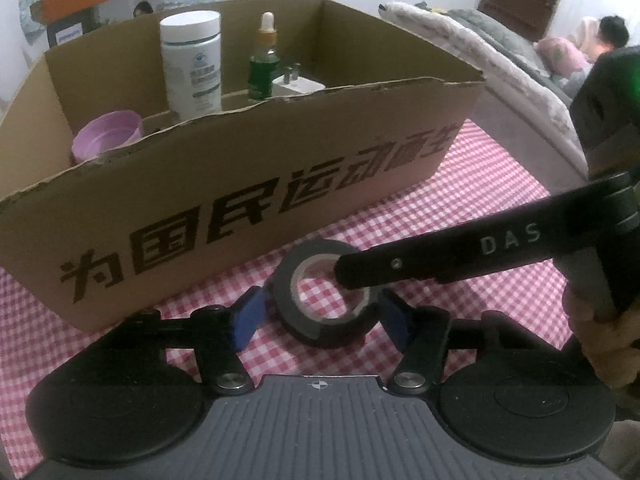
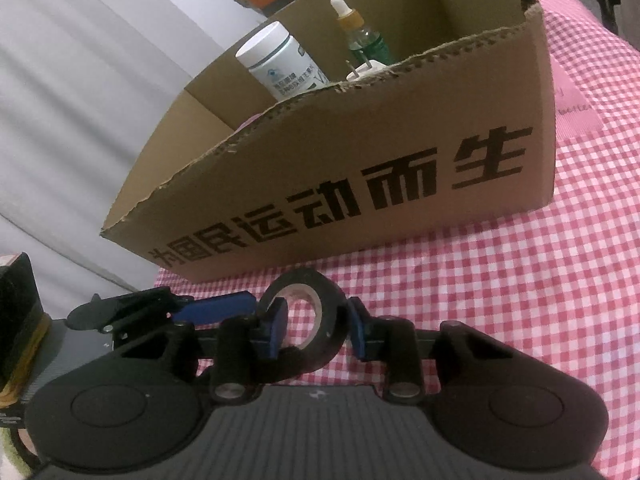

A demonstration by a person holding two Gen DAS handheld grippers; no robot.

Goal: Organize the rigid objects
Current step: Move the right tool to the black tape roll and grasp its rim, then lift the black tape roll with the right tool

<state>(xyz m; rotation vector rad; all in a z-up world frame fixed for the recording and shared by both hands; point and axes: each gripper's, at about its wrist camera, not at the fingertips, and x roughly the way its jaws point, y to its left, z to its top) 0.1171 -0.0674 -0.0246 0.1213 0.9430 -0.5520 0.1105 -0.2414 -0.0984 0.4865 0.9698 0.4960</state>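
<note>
A black tape roll (image 1: 316,334) lies flat on the checked cloth, just in front of the cardboard box (image 1: 280,184). My left gripper (image 1: 322,316) straddles the roll. Its right pad is at the roll's outer wall, and a thin gap shows at its left pad. In the right wrist view my right gripper (image 2: 318,326) has its left pad inside the hole of the roll (image 2: 334,312) and its right pad by the outer wall. Cloth shows between the inner pad and the wall. The right gripper's finger (image 1: 440,256) crosses over the roll's rim.
The box (image 2: 360,168) holds a white bottle (image 1: 192,64), a green dropper bottle (image 1: 264,60), a purple cup (image 1: 108,136) and a white plug (image 1: 296,84). Bedding (image 1: 480,60) and a person (image 1: 612,36) are at the far right. A dark object (image 2: 16,320) sits at the left edge.
</note>
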